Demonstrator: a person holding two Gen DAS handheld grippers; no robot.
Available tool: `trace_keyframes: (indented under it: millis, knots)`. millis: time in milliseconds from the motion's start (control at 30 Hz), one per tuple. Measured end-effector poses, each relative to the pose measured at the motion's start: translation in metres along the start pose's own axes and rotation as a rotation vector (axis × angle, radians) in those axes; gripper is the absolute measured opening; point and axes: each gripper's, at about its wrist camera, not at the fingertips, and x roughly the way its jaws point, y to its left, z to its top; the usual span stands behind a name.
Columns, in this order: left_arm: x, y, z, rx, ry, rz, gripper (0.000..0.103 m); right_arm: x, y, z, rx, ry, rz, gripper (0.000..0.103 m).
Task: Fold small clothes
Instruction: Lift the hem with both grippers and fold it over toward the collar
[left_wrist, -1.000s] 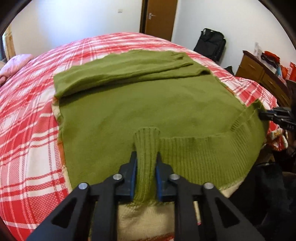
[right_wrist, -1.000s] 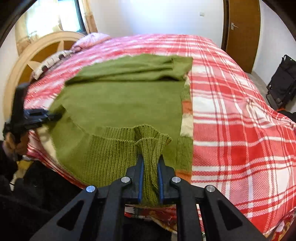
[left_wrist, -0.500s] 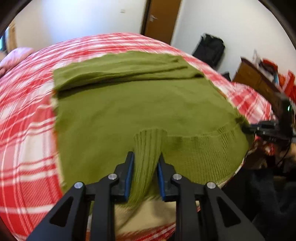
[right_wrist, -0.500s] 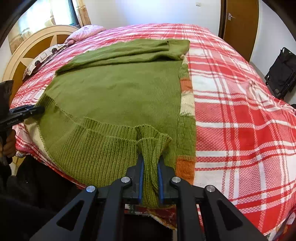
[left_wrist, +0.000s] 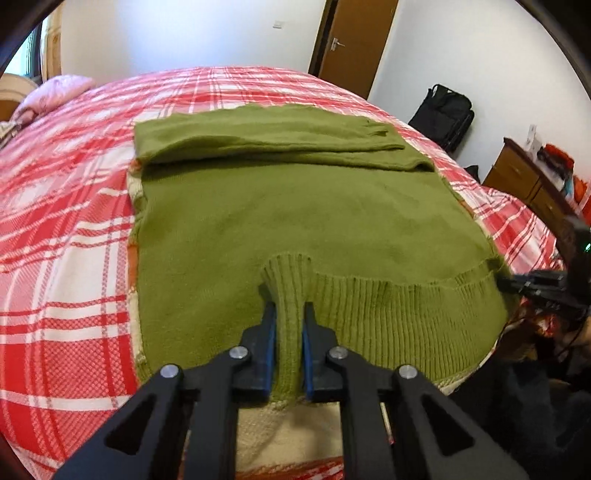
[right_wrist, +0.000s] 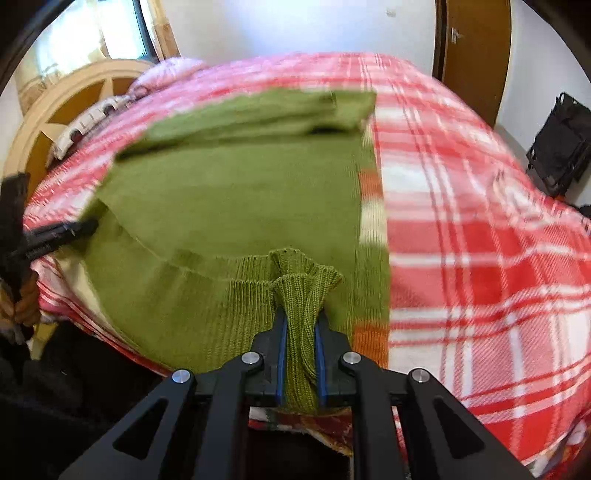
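Observation:
A green knitted sweater (left_wrist: 295, 214) lies flat on the bed, its sleeves folded across the far end (left_wrist: 266, 136). My left gripper (left_wrist: 290, 314) pinches a raised pleat of the ribbed hem, its jaws closing tight on the knit. My right gripper (right_wrist: 300, 314) is shut on a bunched fold of the same hem at the sweater's (right_wrist: 240, 192) other near corner. Each gripper shows in the other's view: the right one (left_wrist: 517, 282) at the hem's right end, the left one (right_wrist: 85, 227) at its left end.
The bed is covered by a red and white plaid blanket (left_wrist: 66, 221). A cream and orange knit edge (right_wrist: 369, 221) shows under the sweater. A pink pillow (left_wrist: 55, 92) and a headboard (right_wrist: 55, 122) lie at one end. A black bag (left_wrist: 443, 110) and a wooden dresser (left_wrist: 524, 181) stand beside the bed.
The left jaws have drawn closer together on the hem pleat. The right gripper keeps its hold, and its view is now blurred by motion.

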Motion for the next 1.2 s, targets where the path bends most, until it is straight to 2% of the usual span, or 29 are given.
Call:
trace_keyframes:
  millis: [133,233,300,500,700,900,1200]
  knots:
    - [-0.019,-0.002,0.011,0.011,-0.059,0.019,0.012,-0.03,0.0,0.028,0.006,-0.104,0.014,0.012]
    - [-0.034,0.004,0.027,-0.019,-0.115,0.035,0.012,-0.041,0.0,0.05,0.018,-0.163,0.019,0.012]
    - [-0.043,0.01,0.041,-0.052,-0.157,0.043,0.012,-0.043,0.002,0.064,0.011,-0.199,0.01,0.013]
    - [-0.045,0.014,0.071,-0.07,-0.225,0.132,0.012,-0.038,0.017,0.105,-0.032,-0.272,-0.034,0.013]
    - [-0.03,0.03,0.095,-0.142,-0.231,0.186,0.012,-0.026,0.03,0.149,-0.102,-0.328,-0.078,0.012]
    - [-0.014,0.049,0.122,-0.21,-0.242,0.222,0.012,0.005,0.035,0.188,-0.155,-0.353,-0.136,0.012]
    - [0.018,0.063,0.163,-0.249,-0.233,0.27,0.011,0.051,0.019,0.236,-0.104,-0.351,-0.144,0.012]
